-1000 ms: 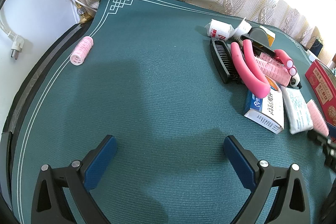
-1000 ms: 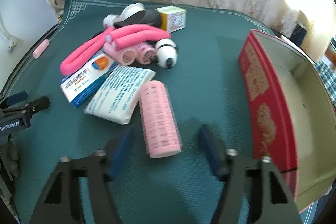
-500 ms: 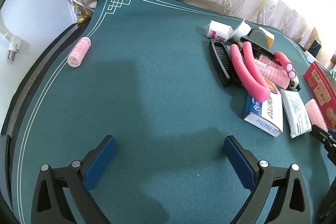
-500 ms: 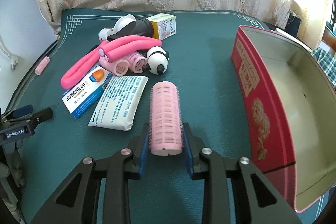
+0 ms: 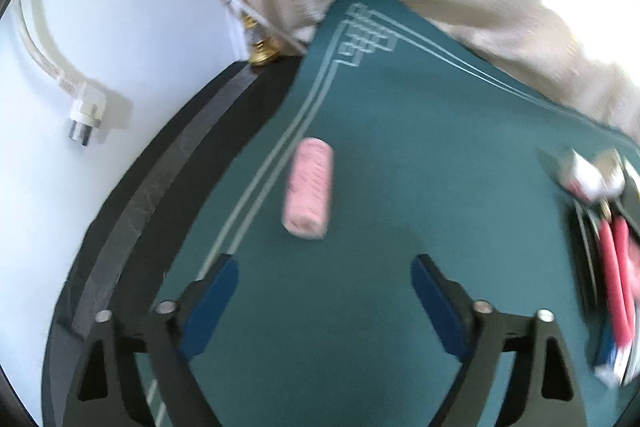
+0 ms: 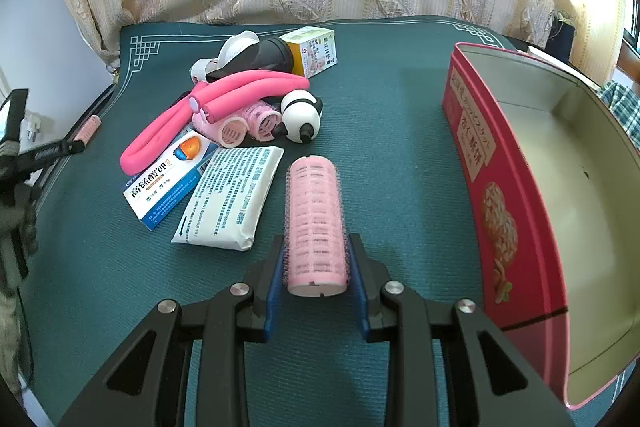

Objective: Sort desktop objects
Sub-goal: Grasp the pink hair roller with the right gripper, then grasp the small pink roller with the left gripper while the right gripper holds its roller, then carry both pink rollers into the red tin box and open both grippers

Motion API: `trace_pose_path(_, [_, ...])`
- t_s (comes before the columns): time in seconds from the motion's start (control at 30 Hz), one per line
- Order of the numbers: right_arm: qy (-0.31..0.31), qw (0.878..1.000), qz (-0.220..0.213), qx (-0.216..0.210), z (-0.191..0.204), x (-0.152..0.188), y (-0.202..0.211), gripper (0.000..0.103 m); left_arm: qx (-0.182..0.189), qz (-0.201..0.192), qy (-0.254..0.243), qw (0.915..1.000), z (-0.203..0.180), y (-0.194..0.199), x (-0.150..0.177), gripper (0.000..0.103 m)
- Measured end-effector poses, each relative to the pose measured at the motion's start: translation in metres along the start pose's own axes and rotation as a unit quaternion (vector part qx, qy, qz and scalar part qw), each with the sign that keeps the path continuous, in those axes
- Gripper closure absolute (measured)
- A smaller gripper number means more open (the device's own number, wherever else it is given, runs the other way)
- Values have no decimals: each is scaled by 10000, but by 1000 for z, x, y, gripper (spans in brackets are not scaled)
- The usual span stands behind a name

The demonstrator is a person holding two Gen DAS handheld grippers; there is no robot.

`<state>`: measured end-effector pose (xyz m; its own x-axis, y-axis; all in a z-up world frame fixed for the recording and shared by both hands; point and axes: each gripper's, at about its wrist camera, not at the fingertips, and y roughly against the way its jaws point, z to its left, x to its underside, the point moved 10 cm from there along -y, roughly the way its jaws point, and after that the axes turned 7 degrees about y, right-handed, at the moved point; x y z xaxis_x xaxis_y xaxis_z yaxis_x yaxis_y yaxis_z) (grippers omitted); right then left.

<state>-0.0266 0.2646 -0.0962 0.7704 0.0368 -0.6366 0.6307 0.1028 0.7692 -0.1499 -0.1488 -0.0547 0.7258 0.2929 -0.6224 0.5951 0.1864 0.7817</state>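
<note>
Your right gripper (image 6: 315,263) is pinching a large pink hair roller (image 6: 315,221) lengthwise, with open green mat (image 6: 400,147) ahead and the red tin (image 6: 508,211) standing open on the right. Your left gripper (image 5: 324,303) is hanging spread wide, just short of a small pink roller (image 5: 308,189) lying blurred near the mat's left border.

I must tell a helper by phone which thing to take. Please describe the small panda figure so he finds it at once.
On the green mat, look at the pile left of the red tin box. The panda figure sits at the pile's right edge, beside two pink hair rollers. It alone is round, white and black.
</note>
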Motion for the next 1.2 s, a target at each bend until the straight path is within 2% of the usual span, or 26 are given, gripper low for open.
trace_pose_path(0.07, [0,10000,1,-3,0,0,0,71,118,174,245,9995,10,-18,-9,32])
trace_pose_path(0.17, [8,10000,1,-4,1,-1,-1,70,161,275,426,9986,17,-35,-16,32])
trace_pose_path(0.3, [-1,10000,-2,3,1,0,-1,70,59,196,273,9994,15,-44,-24,32])
trace_pose_path(0.5, [-10,10000,-7,-10,1,0,-2,70,144,120,176,9997,7,-52,-38,66])
trace_pose_path(0.6, [-5,10000,-6,-9,1,0,-2,70,121,88,135,9998,3,-51,-38,73])
trace_pose_path(0.77, [-15,10000,-13,-22,2,-1,-2,70,226,76,121,9996,-1,-39,-31,74])
trace_pose_path(1.0, [-153,9997,-107,-164,-2,-1,1,70,643,-91,-33,9979,-22,8,-8,74])
trace_pose_path(1.2, [-140,9981,-509,-312,4,-7,20,70,1124,-159,-314,9930,-60,54,22,74])
